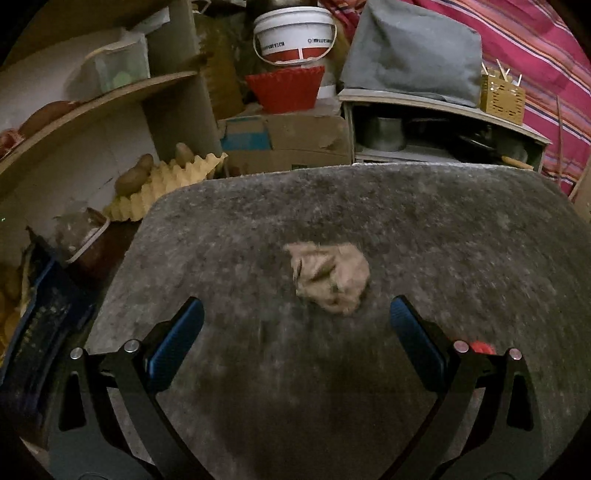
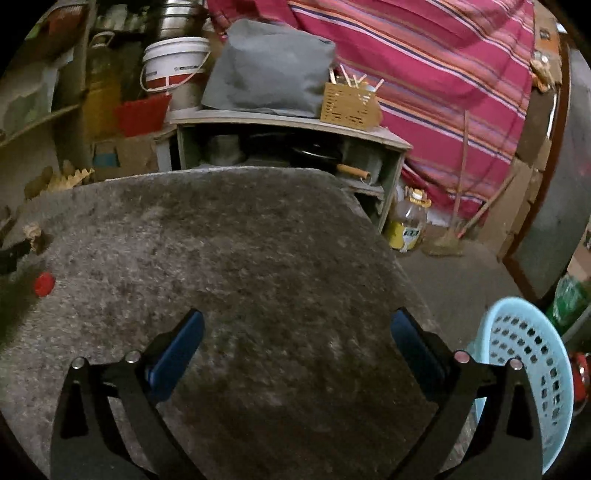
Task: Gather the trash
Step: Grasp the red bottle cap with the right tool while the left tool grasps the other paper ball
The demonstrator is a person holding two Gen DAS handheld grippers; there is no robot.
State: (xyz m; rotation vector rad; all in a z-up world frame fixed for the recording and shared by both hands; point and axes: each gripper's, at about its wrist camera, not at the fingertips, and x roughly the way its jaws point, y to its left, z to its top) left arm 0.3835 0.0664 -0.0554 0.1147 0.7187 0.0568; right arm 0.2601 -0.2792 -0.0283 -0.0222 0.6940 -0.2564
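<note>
A crumpled beige paper wad [image 1: 330, 275] lies on the grey felt-covered table [image 1: 461, 240]. My left gripper [image 1: 297, 314] is open and empty, just short of the wad, which sits slightly right of centre between the fingers. A red bottle cap [image 1: 482, 348] peeks from behind the right finger; it also shows in the right wrist view [image 2: 44, 284], with the wad [image 2: 34, 234] at the far left. My right gripper [image 2: 297, 325] is open and empty above the table [image 2: 258, 240]. A light blue perforated basket [image 2: 528, 369] stands off the table's right edge.
Behind the table are a low shelf with pots [image 1: 436, 140], a grey cloth bundle [image 1: 413, 51], a wicker box [image 1: 502, 94], a white bucket [image 1: 295, 33], a red basket [image 1: 284, 88] and cardboard boxes. An egg tray [image 1: 166, 181] with potatoes sits left. An oil bottle [image 2: 408, 225] stands on the floor.
</note>
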